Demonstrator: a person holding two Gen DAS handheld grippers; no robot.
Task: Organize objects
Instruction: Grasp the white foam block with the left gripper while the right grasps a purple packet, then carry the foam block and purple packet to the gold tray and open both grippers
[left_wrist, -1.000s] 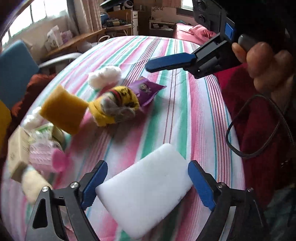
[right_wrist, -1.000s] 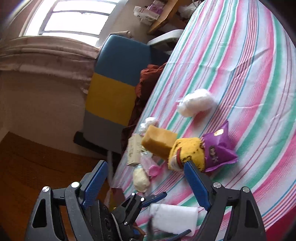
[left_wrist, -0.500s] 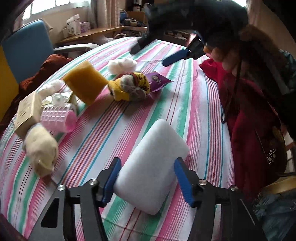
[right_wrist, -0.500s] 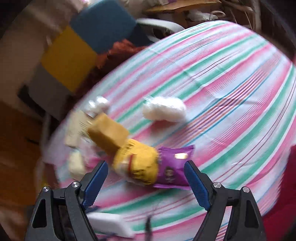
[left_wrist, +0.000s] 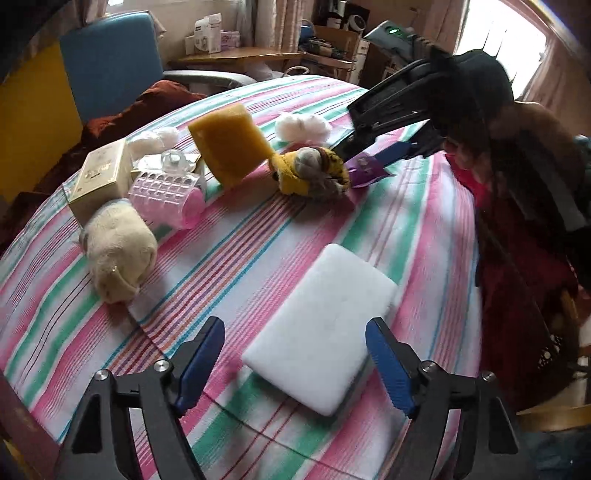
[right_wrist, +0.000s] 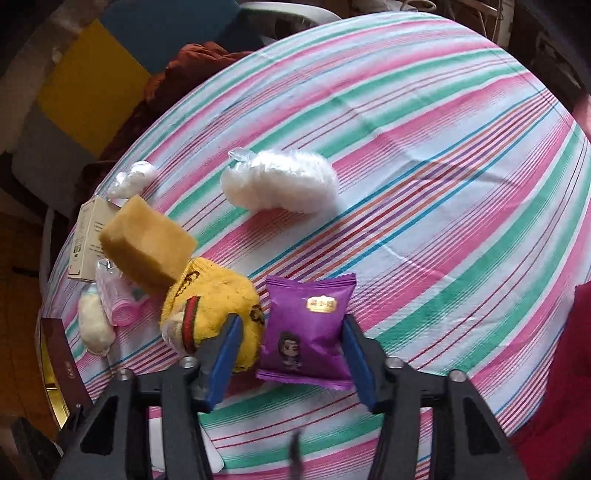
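A white sponge block (left_wrist: 321, 332) lies flat on the striped tablecloth (left_wrist: 406, 221). My left gripper (left_wrist: 295, 365) straddles its near end; its jaws are opening, with a gap at each pad. My right gripper (right_wrist: 291, 350) points down over a purple snack packet (right_wrist: 306, 325). Its jaws are closing around the packet: the right pad is at the packet's edge, and a small gap shows at the left pad, which overlaps a yellow sock bundle (right_wrist: 210, 306). In the left wrist view the right gripper (left_wrist: 373, 158) hangs over the purple packet (left_wrist: 364, 171).
A yellow sponge (left_wrist: 229, 144) leans beside the sock bundle (left_wrist: 310, 173). A white cotton bag (right_wrist: 280, 184) lies beyond. On the left are a pink hair roller (left_wrist: 166, 195), beige box (left_wrist: 99, 177) and cream sock (left_wrist: 118, 251). A person in red (left_wrist: 517, 295) is on the right.
The left jaws squeezed the white sponge, then widened, and it now lies loose. The right gripper tipped down over the purple packet and its jaws narrowed around it.
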